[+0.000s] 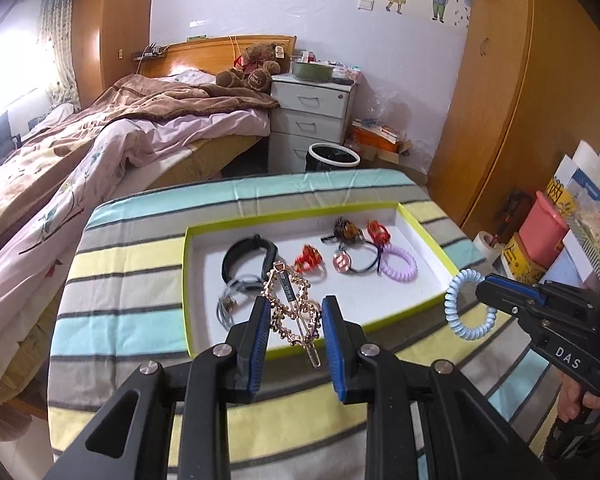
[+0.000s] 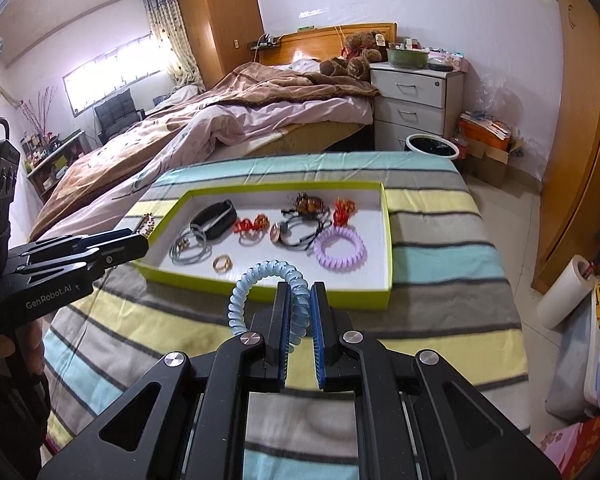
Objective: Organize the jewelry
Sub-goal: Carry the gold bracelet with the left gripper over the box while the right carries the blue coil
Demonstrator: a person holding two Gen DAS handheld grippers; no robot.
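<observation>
My left gripper [image 1: 296,302] is shut on a gold chain-trimmed hair clip [image 1: 282,312], which hangs above the near edge of the white tray with a lime rim [image 1: 292,216]. The right wrist view shows the same clip [image 2: 148,222] poking out of the left gripper [image 2: 142,242] by the tray's left corner. My right gripper [image 2: 300,288] is shut on a light blue spiral hair tie [image 2: 252,276], just short of the tray's near rim [image 2: 260,286]. The left wrist view has that gripper [image 1: 485,290] and tie [image 1: 454,292] at the tray's right corner.
In the tray lie a black band [image 2: 214,216], grey ties [image 2: 190,248], a gold ring [image 2: 222,263], red ties [image 2: 252,224], a brown claw [image 2: 308,204] and a purple coil [image 2: 340,250]. Striped cloth [image 2: 440,248] covers the table. The bed [image 1: 100,140] stands left, boxes [image 1: 540,240] right.
</observation>
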